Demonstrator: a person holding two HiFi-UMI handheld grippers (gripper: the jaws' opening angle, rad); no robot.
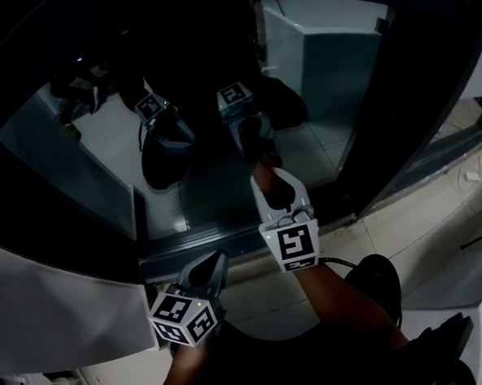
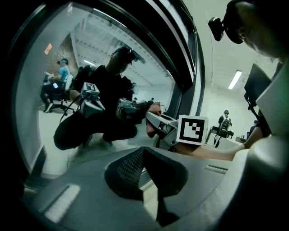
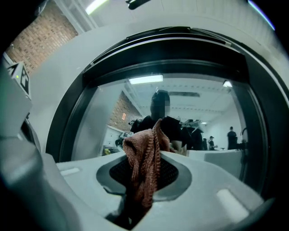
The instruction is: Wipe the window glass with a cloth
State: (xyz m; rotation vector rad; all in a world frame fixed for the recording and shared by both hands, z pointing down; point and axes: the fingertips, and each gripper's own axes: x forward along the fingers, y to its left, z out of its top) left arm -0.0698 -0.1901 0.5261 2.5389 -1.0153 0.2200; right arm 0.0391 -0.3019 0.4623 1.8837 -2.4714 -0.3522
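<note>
Window glass (image 3: 212, 122) with cloth (image 3: 143, 158)
Right gripper (image 3: 149, 159) clamps the reddish knit cloth, clear only in its view; left gripper (image 2: 142, 153) closed, empty.

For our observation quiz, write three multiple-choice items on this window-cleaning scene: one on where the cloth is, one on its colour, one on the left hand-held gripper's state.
1. Where is the cloth? A on a chair; B in the right hand-held gripper; C in a bucket.
2. Its colour? A blue; B white; C reddish-brown.
3. The left hand-held gripper is: A empty; B holding a bottle; C holding a sponge.
Key: B, its jaws pinch the cloth; C, plain in the right gripper view; A, nothing sits between its jaws.
</note>
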